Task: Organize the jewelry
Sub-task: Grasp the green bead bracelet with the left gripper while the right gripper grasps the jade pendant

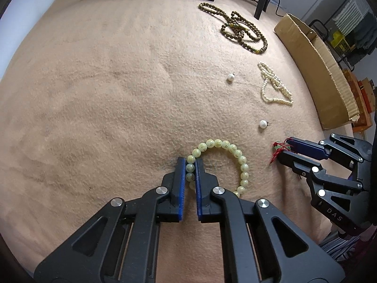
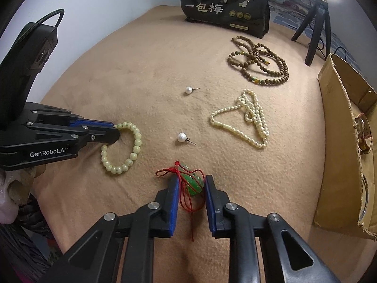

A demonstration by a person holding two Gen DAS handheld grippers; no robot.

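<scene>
On the tan blanket [image 2: 117, 70], all jewelry lies loose and spread out, each piece apart from the others, which I judge a deliberate layout so that each can be taken singly and carried to the cardboard box [image 2: 341, 141] at the blanket's right edge. Taking the nearer pearl stud earring [image 2: 181, 137] as landmark: the pale green bead bracelet [image 2: 132, 141] lies to its left, the green pendant on red cord [image 2: 193, 184] just in front of it, the cream bead necklace [image 2: 249, 118] to its right, the second pearl stud [image 2: 188, 90] beyond it, and the brown bead mala [image 2: 259, 59] farther off near the dark snack bag [image 2: 226, 4]. The left gripper [image 1: 190, 165] has its jaws drawn narrow around the bracelet, with several beads lying between the blue pads; they appear pinched. The right gripper [image 2: 190, 184] stands with jaws part-open astride the pendant, which rests between them on the blanket, closer to the right pad, not yet clamped. Its cord trails back under the gripper.
</scene>
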